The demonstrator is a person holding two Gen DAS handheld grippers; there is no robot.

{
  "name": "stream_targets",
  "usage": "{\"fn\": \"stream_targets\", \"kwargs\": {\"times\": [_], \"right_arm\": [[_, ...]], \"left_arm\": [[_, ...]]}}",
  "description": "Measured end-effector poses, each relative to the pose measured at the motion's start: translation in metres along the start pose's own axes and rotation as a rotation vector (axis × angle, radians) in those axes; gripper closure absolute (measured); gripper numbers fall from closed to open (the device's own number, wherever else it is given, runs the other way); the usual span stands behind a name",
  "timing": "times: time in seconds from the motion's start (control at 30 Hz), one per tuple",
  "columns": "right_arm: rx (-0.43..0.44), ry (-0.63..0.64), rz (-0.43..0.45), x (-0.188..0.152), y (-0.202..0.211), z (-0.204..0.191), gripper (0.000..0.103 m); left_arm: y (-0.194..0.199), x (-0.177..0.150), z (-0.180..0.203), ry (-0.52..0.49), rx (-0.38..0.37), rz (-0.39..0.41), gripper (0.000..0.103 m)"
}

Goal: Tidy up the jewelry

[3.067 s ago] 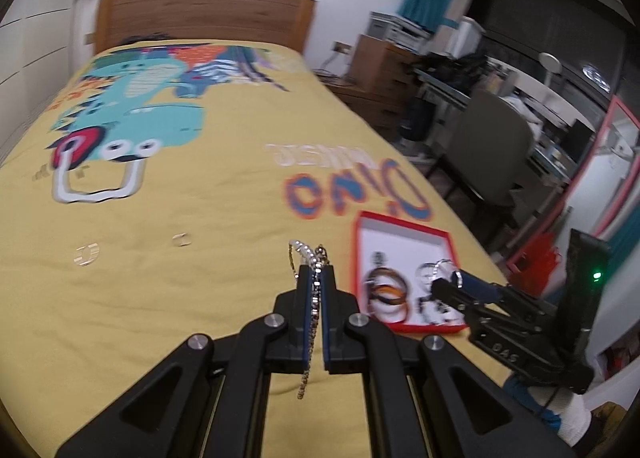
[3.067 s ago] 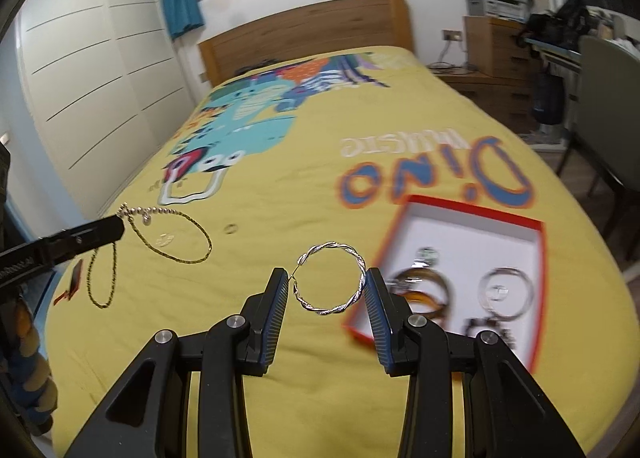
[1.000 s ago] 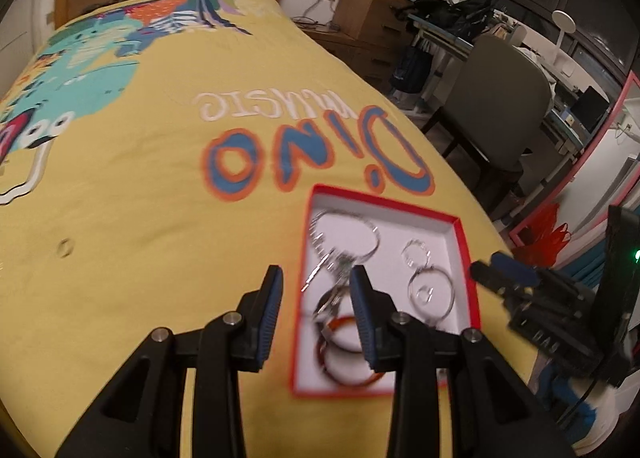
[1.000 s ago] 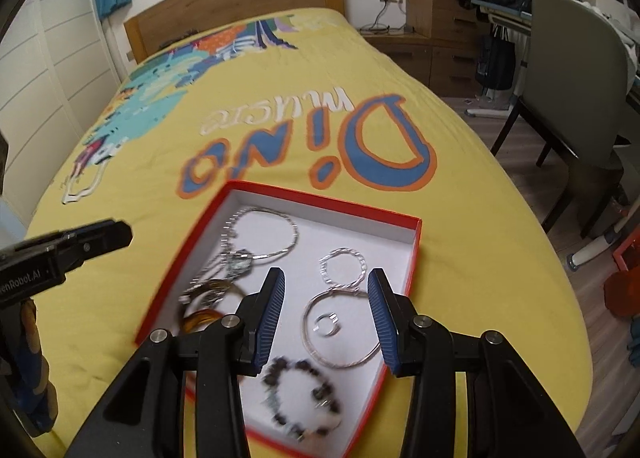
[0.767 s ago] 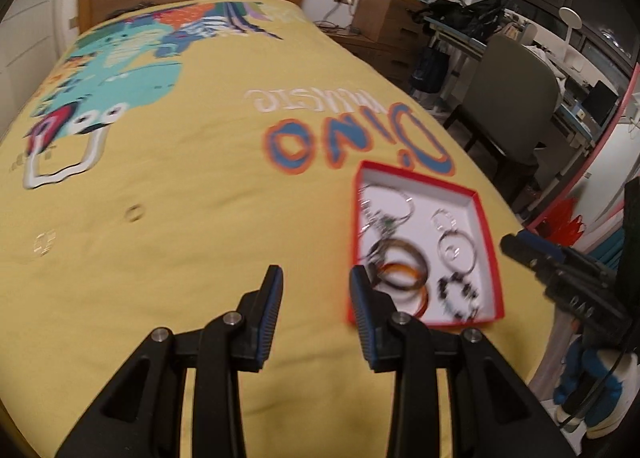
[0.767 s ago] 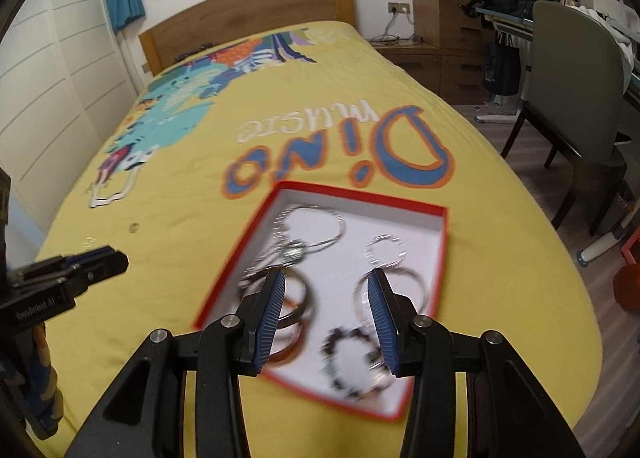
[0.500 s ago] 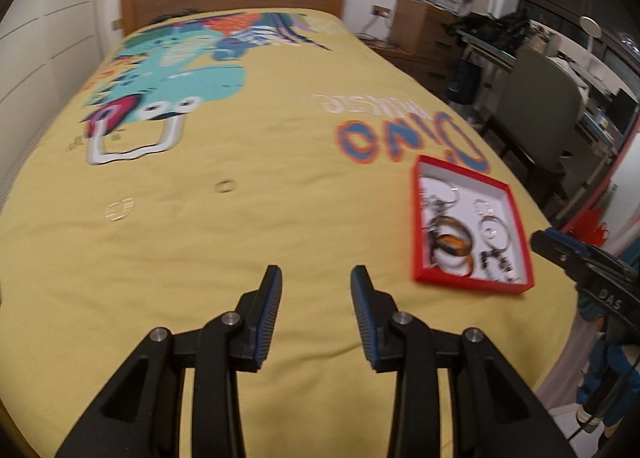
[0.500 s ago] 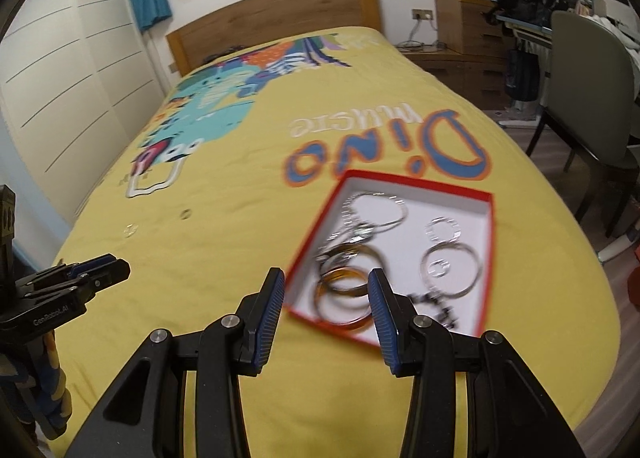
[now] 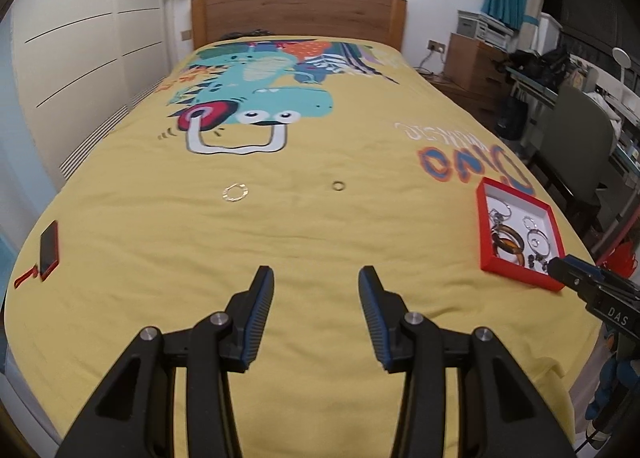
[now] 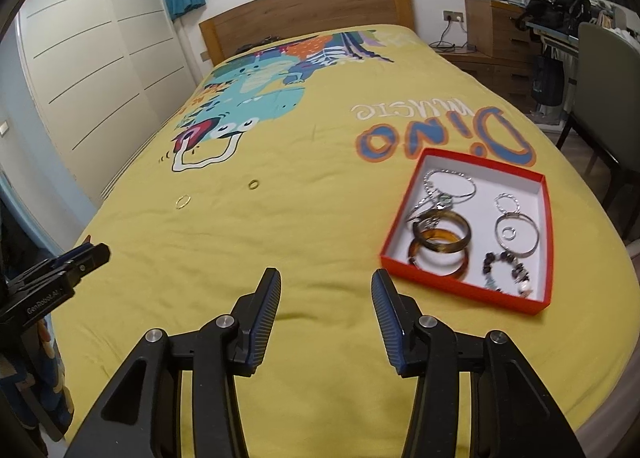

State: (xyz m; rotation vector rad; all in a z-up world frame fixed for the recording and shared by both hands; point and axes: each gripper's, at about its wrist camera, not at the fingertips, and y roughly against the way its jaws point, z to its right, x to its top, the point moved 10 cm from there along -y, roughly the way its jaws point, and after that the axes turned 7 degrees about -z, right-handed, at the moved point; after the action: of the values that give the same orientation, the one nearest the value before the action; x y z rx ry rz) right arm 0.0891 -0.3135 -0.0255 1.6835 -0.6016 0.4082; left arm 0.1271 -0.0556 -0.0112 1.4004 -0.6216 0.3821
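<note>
Most of the jewelry already lies in the red box [image 10: 536, 182] at your right, but two small rings [image 9: 235, 192] [image 9: 338, 186] remain out on the yellow bedspread [image 9: 280, 242] — and your left gripper [image 9: 316, 290] and right gripper [image 10: 325, 290] both hover wide open, empty.

Two rings [image 9: 235, 192] lie on the bed [image 9: 320, 242], left of the tray [image 9: 484, 226].
</note>
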Motion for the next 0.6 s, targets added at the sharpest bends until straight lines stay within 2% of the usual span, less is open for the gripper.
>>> {"fn": "stream_targets", "kwargs": {"times": [0.27, 0.6], "right_arm": [[0.005, 0.015, -0.006, -0.008, -0.003, -0.025, 0.051], [0.026, 0.044, -0.01, -0.013, -0.009, -0.053, 0.051]], "left_arm": [[0.011, -0.015, -0.024, 0.016, 0.036, 0.0, 0.061], [0.015, -0.021, -0.041, 0.043, 0.069, 0.018, 0.061]]}}
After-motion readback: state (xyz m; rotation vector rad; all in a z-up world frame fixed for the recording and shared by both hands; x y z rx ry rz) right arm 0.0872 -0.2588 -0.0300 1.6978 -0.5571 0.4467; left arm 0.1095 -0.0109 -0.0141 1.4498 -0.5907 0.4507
